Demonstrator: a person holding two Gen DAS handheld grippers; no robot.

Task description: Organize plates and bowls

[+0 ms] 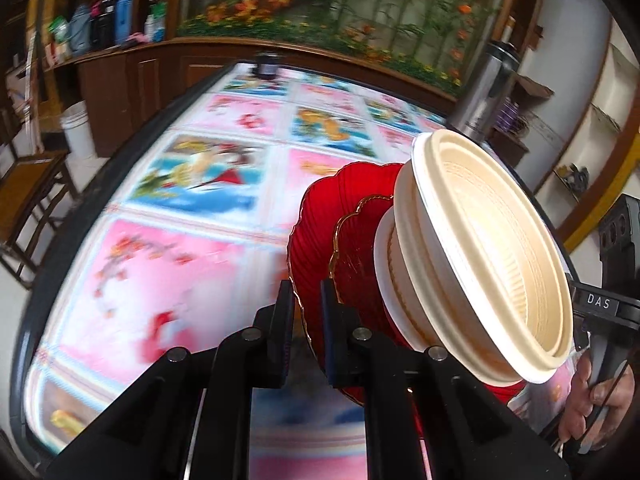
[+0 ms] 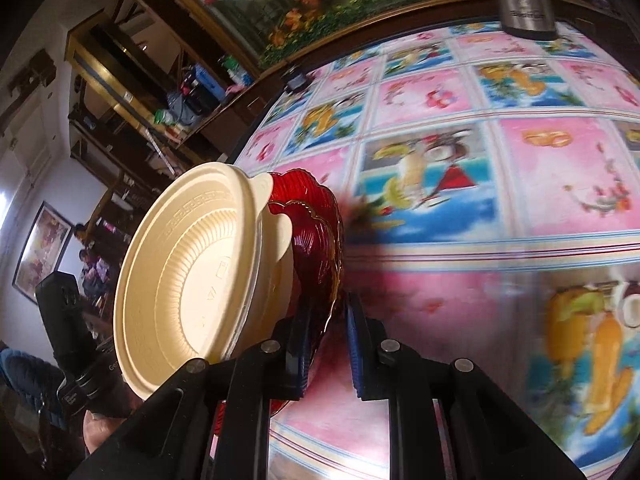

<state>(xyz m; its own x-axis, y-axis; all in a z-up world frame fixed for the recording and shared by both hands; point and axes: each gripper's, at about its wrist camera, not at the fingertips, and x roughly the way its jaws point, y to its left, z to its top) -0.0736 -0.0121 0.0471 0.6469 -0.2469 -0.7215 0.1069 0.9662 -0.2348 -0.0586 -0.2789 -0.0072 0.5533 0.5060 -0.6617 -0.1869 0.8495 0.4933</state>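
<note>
We are carrying a stack of dishes above the table: two red plates (image 1: 320,224) with scalloped gold-edged rims, a smaller one nested in a larger, and cream bowls (image 1: 480,256) nested on top of them. The whole stack is tilted steeply, so that the top bowl's ribbed inside faces sideways.

Our left gripper (image 1: 306,300) is clamped on the rim of the red plates at one side, its fingers pinching the gold edge. Our right gripper (image 2: 328,312) grips the opposite rim of the red plates (image 2: 316,232), with the cream bowls (image 2: 188,272) leaning out to its left. In the left wrist view, the hand (image 1: 600,412) holding the right tool shows at the lower right.

Below the stack lies a tablecloth (image 1: 180,200) of pink and blue picture squares, blurred. Near the table's far edge stand a steel flask (image 1: 484,88) and a small dark jar (image 1: 267,65). Beyond are a wooden cabinet (image 1: 132,76) and a floral mural (image 1: 340,4).
</note>
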